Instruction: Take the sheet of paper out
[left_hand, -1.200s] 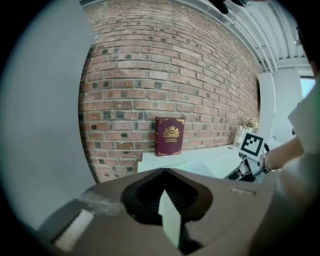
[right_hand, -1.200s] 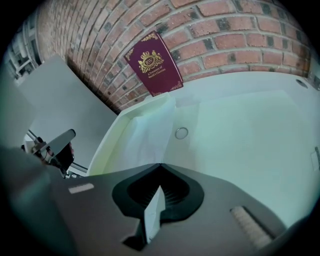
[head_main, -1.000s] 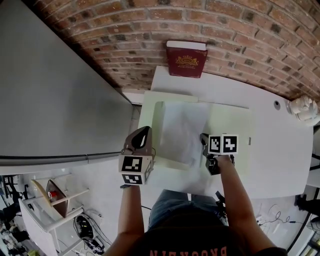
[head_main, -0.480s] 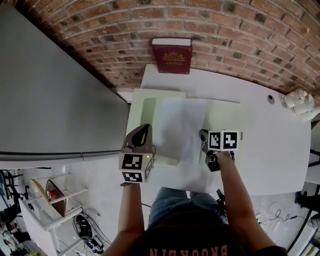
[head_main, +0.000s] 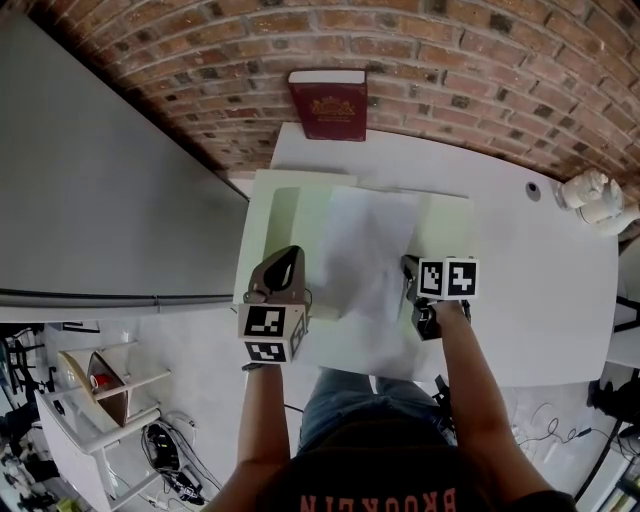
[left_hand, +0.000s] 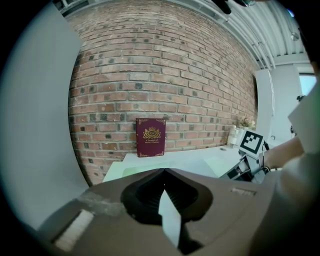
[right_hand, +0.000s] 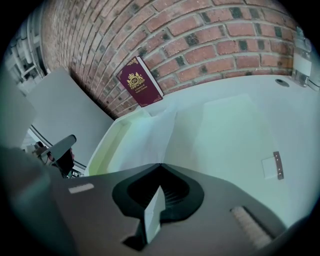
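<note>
The right gripper (head_main: 409, 268) is clenching the right edge of the sheet of paper (head_main: 365, 250), which is lying in the open folder (head_main: 447, 228) at the table's (head_main: 540, 285) left end. The left gripper (head_main: 290, 260) is pinching the folder's left side.

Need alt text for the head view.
A person holds a left claw and right claw either side of a white sheet of paper in an open pale green folder on a white table. A red book stands against the brick wall.
</note>
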